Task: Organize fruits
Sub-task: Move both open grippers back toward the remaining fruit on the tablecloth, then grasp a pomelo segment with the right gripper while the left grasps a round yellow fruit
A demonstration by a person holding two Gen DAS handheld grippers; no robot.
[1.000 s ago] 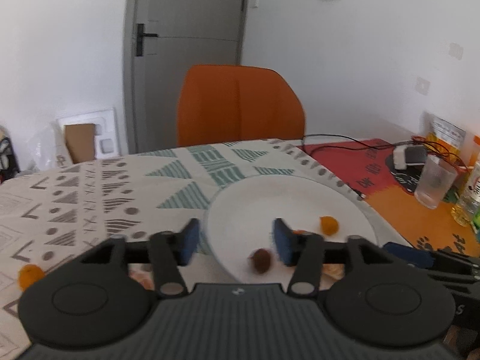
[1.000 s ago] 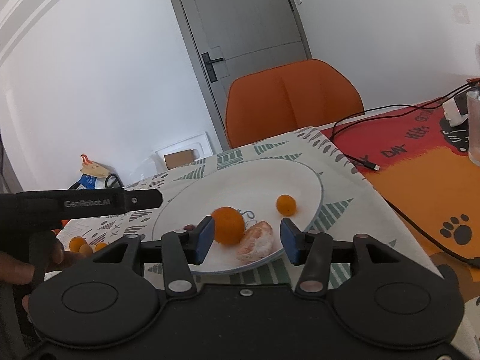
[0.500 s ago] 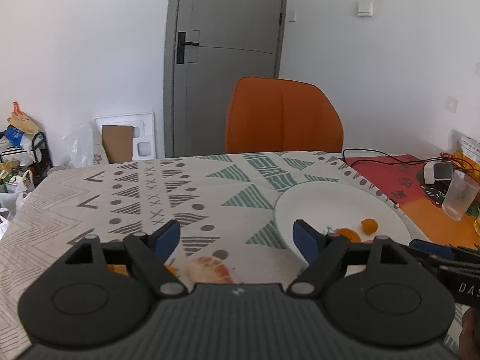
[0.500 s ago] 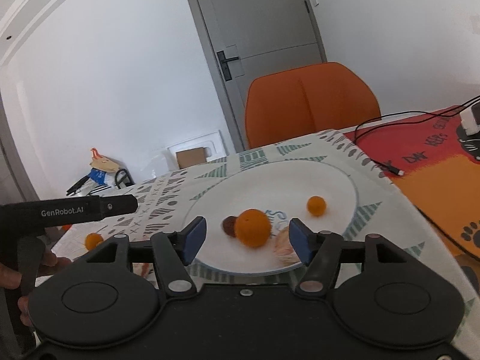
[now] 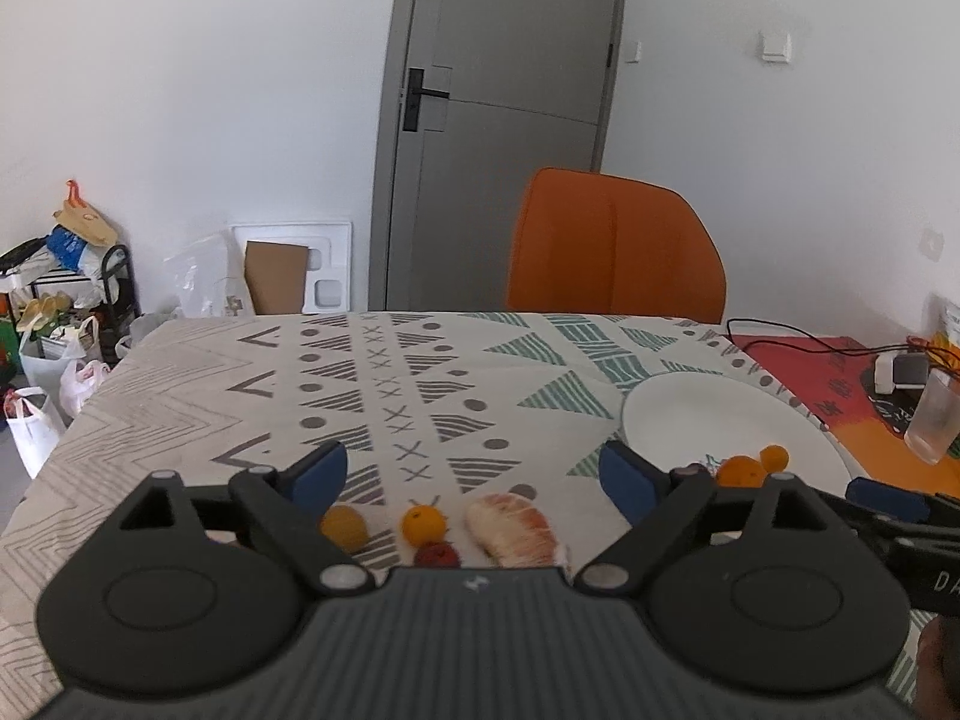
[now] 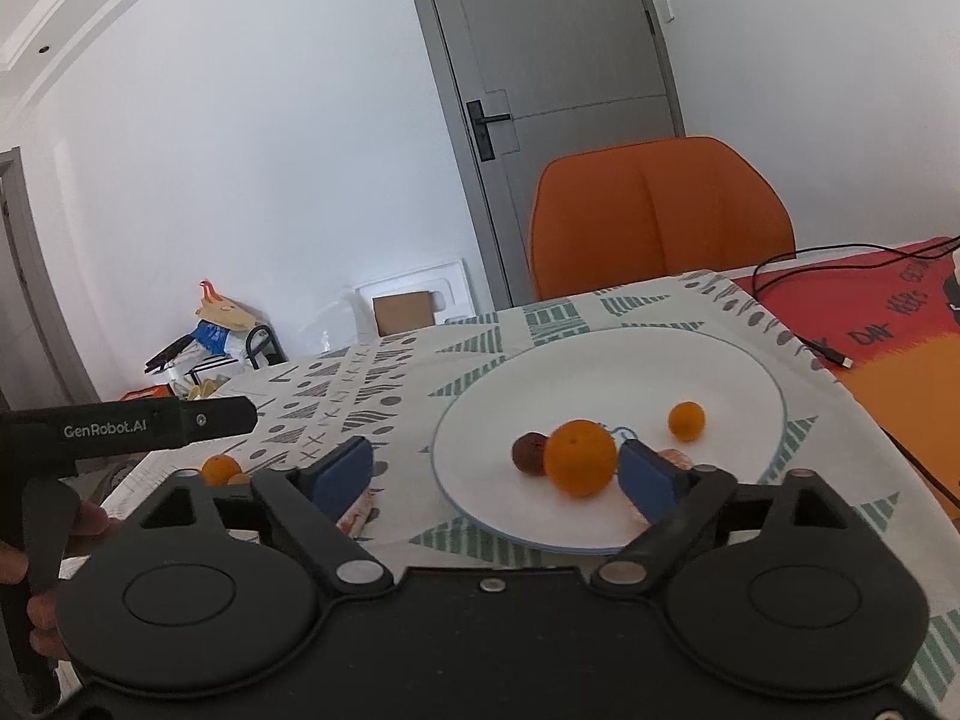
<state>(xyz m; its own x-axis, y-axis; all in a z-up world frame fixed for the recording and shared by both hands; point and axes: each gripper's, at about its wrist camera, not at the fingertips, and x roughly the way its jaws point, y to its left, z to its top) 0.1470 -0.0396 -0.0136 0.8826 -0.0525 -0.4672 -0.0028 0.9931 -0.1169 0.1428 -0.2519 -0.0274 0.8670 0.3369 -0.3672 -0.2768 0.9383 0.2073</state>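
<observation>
Loose fruit on the bench just ahead of the left gripper (image 5: 474, 474): peeled segment (image 5: 515, 529), small orange (image 5: 423, 525), dark red fruit (image 5: 437, 554), yellow one (image 5: 343, 528). Plate (image 6: 720, 360) at its 2 o'clock holds big orange (image 6: 581, 457), brown fruit (image 6: 530, 453), small one (image 6: 686, 420). Both jaws wide open, empty; right gripper (image 6: 495, 468) hovers near the plate edge. Best to straddle one piece squarely and close gently since the segment looks soft. Patterned cloth (image 5: 384, 384), orange chair (image 5: 612, 252), grey door (image 5: 504, 120) at 12
</observation>
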